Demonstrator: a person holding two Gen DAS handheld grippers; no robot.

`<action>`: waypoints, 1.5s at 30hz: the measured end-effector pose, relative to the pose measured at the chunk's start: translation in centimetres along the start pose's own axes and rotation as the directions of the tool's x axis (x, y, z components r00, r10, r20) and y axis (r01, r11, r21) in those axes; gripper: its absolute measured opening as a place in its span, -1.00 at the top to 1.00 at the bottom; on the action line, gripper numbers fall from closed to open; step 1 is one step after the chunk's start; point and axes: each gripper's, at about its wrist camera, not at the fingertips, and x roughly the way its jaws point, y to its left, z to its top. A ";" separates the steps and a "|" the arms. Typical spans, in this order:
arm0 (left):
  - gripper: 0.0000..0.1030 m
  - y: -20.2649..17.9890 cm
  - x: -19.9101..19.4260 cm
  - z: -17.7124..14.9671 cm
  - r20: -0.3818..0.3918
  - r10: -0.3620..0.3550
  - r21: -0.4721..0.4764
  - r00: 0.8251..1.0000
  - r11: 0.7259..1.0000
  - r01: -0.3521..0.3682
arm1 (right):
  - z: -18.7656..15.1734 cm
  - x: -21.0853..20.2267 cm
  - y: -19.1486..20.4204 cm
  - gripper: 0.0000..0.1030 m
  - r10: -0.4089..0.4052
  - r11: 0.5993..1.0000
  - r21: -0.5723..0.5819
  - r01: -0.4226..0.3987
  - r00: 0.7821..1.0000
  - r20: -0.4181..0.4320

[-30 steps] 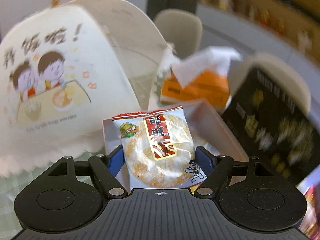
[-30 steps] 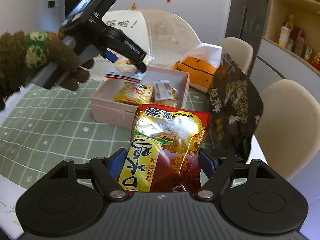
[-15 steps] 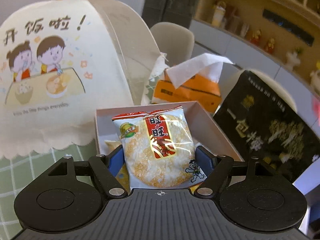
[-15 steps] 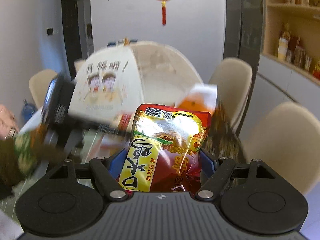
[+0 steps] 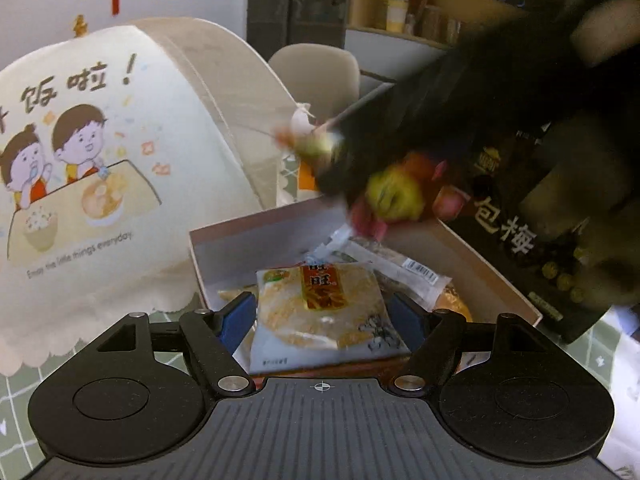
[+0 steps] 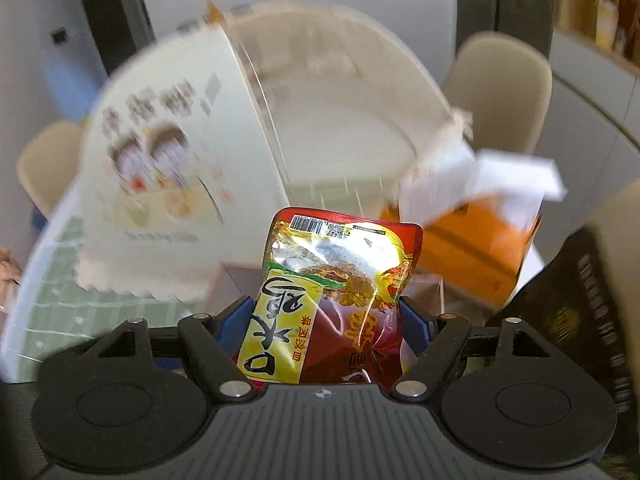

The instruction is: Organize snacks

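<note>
The left gripper (image 5: 320,316) stands wide around a clear-wrapped round rice cracker packet (image 5: 320,312), apparently loose. The right gripper (image 6: 328,328) clamps a crinkly red-and-yellow foil snack pouch (image 6: 336,296). Both look light and slippery; the cracker seems brittle, so grip edges gently.

We note a clear, glossy plastic wrapper on the rice cracker packet (image 5: 320,312). The red-and-yellow snack pouch (image 6: 332,304) is shiny foil-like film (creased, reflective). The box (image 5: 496,280) looks like matt card. The dome food cover (image 5: 100,168) is soft cloth, and its far half a fine mesh.
</note>
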 end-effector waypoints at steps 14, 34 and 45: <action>-0.53 1.2 -6.5 -3.0 0.029 -0.021 -0.261 0.999 0.965 0.028 | -4.0 0.5 -3.3 -0.68 0.209 0.940 0.282 -0.192 0.977 -0.033; -0.53 -3.8 -9.0 -16.1 -0.050 0.339 -0.344 0.940 0.877 -0.335 | -23.7 -6.4 1.8 -0.90 -0.104 0.992 -0.058 0.115 0.980 0.170; -0.55 -5.9 -7.3 -16.8 0.001 0.431 -0.222 0.903 0.880 -0.420 | -25.0 -4.1 1.2 -1.00 -0.112 0.992 -0.032 0.119 0.981 0.155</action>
